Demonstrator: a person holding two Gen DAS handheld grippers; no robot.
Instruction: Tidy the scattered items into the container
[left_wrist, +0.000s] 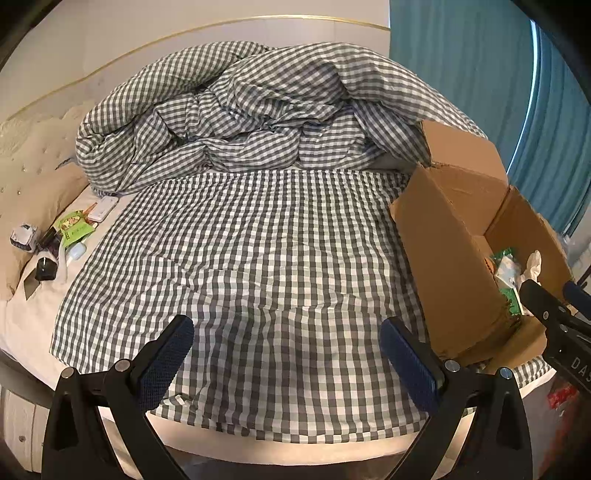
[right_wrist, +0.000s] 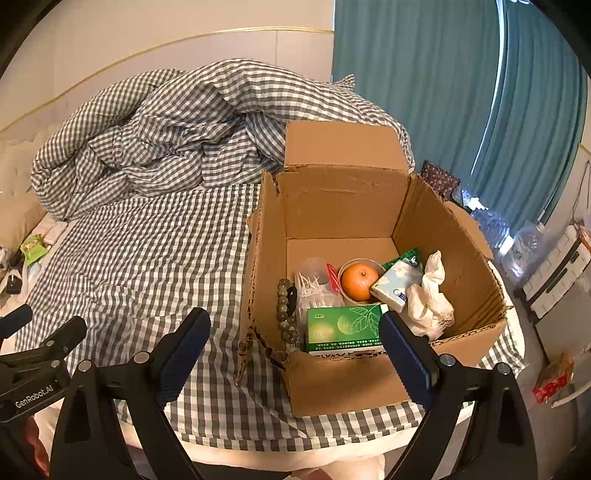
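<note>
An open cardboard box (right_wrist: 454, 258) stands on the checked bed at the right; it also shows in the left wrist view (left_wrist: 443, 251). Inside lie an orange (right_wrist: 359, 280) in a bowl, a green box (right_wrist: 343, 328), a tissue pack (right_wrist: 395, 284), crumpled tissue (right_wrist: 430, 295), a bead bracelet (right_wrist: 286, 314) and a bag of cotton swabs (right_wrist: 314, 288). Scattered items lie far left by the headboard: a green packet (left_wrist: 74, 225), a white card box (left_wrist: 105, 206), a black object (left_wrist: 46, 267). My left gripper (left_wrist: 284, 354) is open and empty over the sheet. My right gripper (right_wrist: 295, 350) is open and empty at the box's near edge.
A bunched checked duvet (left_wrist: 240, 110) fills the back of the bed. A beige pillow (left_wrist: 33, 195) and padded headboard are at the left. Teal curtains (right_wrist: 424, 74) hang behind the box. White furniture and plastic bottles (right_wrist: 524, 243) stand right of the bed.
</note>
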